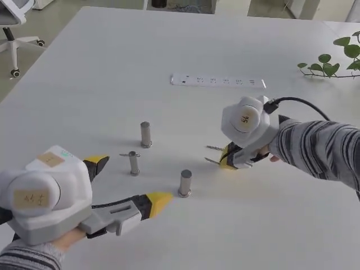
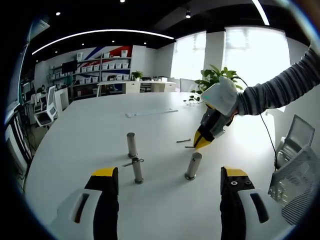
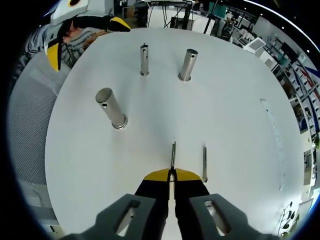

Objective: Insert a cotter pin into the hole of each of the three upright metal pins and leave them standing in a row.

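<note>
Right gripper clamped on cotter, long axis level, tip pointing left. Near post, no cotter in it, lies left of tip, apart. Spare cotter on table just beside. Left gripper wide open, empty, near left. Middle post already pinned.

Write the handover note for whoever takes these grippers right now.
The left gripper is open and empty, facing the three upright pins.
The right gripper is shut on a cotter pin, low over the table.
A spare cotter pin lies loose beside it.
Done: the middle metal pin carries its fitted cotter pin.
Left: the far metal pin and the near metal pin stand bare. Pin both, then straighten the row, which looks bent.
</note>
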{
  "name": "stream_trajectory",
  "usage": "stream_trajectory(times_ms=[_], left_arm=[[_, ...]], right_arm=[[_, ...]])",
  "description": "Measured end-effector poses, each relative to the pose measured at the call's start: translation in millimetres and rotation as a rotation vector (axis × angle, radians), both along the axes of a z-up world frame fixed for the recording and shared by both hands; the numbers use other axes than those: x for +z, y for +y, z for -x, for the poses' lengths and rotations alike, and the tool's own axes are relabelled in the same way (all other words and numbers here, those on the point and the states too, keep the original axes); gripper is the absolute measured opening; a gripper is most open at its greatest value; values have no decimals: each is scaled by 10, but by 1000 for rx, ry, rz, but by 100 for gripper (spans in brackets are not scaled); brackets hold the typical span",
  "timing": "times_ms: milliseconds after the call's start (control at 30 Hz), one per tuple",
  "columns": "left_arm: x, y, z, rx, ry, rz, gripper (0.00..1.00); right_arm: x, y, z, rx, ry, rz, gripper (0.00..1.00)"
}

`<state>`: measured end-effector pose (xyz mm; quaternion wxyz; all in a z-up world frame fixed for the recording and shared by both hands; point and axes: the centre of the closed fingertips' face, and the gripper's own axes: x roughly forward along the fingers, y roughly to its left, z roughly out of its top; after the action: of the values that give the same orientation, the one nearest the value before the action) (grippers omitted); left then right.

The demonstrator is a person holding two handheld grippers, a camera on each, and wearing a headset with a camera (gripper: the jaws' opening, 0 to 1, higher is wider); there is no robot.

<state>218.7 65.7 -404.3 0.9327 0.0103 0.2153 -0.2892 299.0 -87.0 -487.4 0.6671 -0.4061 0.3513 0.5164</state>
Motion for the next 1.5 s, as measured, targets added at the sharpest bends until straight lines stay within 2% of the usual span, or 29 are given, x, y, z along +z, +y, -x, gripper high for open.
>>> stream_trajectory(times_ms=[100,133,267,333,433,467,533,667,733,833,967,1100,1133,1233,1333,1500], left_arm=[[16,-13,-6,-6,7,-1,76],[14,-15,-9,-4,21,5,75],[67,-54,-35,-7,22,40,70],[90,-89,-65,-19,21,34,68],[120,-137,-121,-35,22,17,61],[133,-157,-150,-41,22,17,59],[144,-195,-185,-49,25,22,56],[155,-306,-246,-90,33,17,41],[150,-347,-273,-104,43,19,38],[135,-391,-296,-116,58,24,31],[116,-449,-313,-133,97,42,26],[153,-501,-320,-146,114,80,20],[157,-519,-318,-149,129,97,19],[160,-548,-316,-152,148,115,18],[192,-613,-279,-175,168,158,14],[218,-660,-262,-186,177,186,11]], right_arm=[[98,66,6,13,-42,-47,0],[133,77,13,9,-50,-62,0],[353,188,-12,-6,-120,-152,0],[472,253,6,13,-154,-192,0],[601,300,22,25,-201,-218,0],[665,341,17,24,-229,-249,0],[704,375,64,21,-230,-273,0],[776,446,126,35,-263,-302,0],[834,516,167,39,-269,-345,0],[861,569,212,57,-281,-348,0],[907,629,270,110,-308,-345,0],[913,663,346,170,-328,-322,0],[915,668,357,188,-339,-313,0],[907,694,420,227,-347,-298,0],[910,713,462,268,-366,-278,0],[915,739,517,319,-387,-258,0]])
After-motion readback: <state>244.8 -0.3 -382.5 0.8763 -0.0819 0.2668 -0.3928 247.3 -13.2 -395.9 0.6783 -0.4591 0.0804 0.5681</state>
